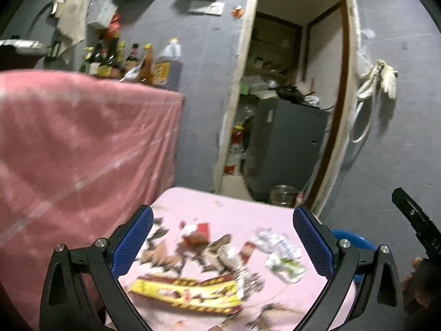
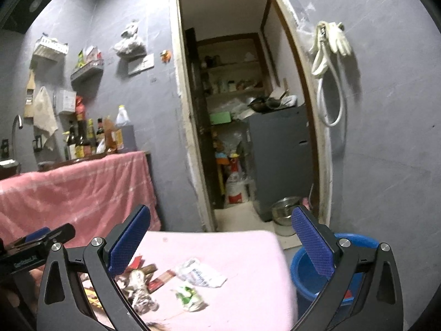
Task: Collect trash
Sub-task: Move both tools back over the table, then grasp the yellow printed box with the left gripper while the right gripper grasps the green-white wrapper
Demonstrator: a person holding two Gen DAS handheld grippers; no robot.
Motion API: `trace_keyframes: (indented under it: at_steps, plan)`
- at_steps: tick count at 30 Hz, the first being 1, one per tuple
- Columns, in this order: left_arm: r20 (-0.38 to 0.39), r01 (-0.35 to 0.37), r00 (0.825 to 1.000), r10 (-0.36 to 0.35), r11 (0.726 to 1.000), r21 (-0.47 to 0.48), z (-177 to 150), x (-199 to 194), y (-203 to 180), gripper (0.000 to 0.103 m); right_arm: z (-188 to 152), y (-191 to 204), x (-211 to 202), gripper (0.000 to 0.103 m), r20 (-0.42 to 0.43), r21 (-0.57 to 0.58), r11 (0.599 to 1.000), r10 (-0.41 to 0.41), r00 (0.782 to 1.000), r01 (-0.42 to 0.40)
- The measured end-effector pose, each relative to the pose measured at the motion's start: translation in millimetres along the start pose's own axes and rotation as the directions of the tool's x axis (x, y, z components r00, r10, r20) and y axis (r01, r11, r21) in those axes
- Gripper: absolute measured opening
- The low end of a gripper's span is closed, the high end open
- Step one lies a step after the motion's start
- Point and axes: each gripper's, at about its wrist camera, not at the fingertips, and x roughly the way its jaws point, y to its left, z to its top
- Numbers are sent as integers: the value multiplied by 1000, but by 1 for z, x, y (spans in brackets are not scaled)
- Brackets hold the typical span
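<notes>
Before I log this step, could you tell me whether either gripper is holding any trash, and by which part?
Nothing is held. The left gripper and right gripper are both open above the littered pink table.

Grey-walled kitchen with open doorway (image 2: 242, 104).
A pink-draped counter (image 2: 77, 190) is lined with bottles (image 2: 96, 138); a pantry is seen beyond.

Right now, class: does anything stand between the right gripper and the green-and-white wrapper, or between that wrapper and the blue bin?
Nothing visible does. The right gripper hangs open above the pink table, the green-and-white wrapper lies uncovered and apart from the other scraps, and the blue bin stands open-topped just past the table's right edge.
</notes>
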Motion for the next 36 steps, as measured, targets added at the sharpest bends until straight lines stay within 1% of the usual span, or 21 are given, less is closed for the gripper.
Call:
trace_keyframes:
  at_steps: [4,9,14,16,21,26,31,35,36]
  plan:
    - [-35,-42,999,42,999,0,-17,-1,14,99,-17,8,8,103,-41,0,1000,24,999,-24]
    - [-111,-80,991,79,997,-12,-42,7,25,99,-38,14,19,103,-106,3,999,40,994,-40]
    - [-202,-78,977,69,996,-37,-63,17,32,99,-58,18,27,103,-163,-10,999,41,986,-43]
    - [-228,-77,971,67,996,-37,-68,21,33,99,-65,19,30,103,-184,-17,999,40,982,-43]
    - [-283,-90,956,76,995,-37,-75,31,37,99,-76,18,38,103,-235,-28,998,41,971,-49]
    - [-333,-102,941,65,990,-95,-81,35,43,99,-85,18,45,103,-271,-32,998,46,961,-56]
    - [-370,-110,927,56,986,-127,-84,43,45,99,-88,21,52,103,-297,-49,997,43,954,-60]
    - [-365,-116,929,58,983,-140,-82,46,46,98,-89,22,58,103,-310,-55,997,41,950,-60]
    - [-364,-115,930,54,982,-147,-81,46,46,97,-90,22,59,103,-312,-55,997,41,949,-61]
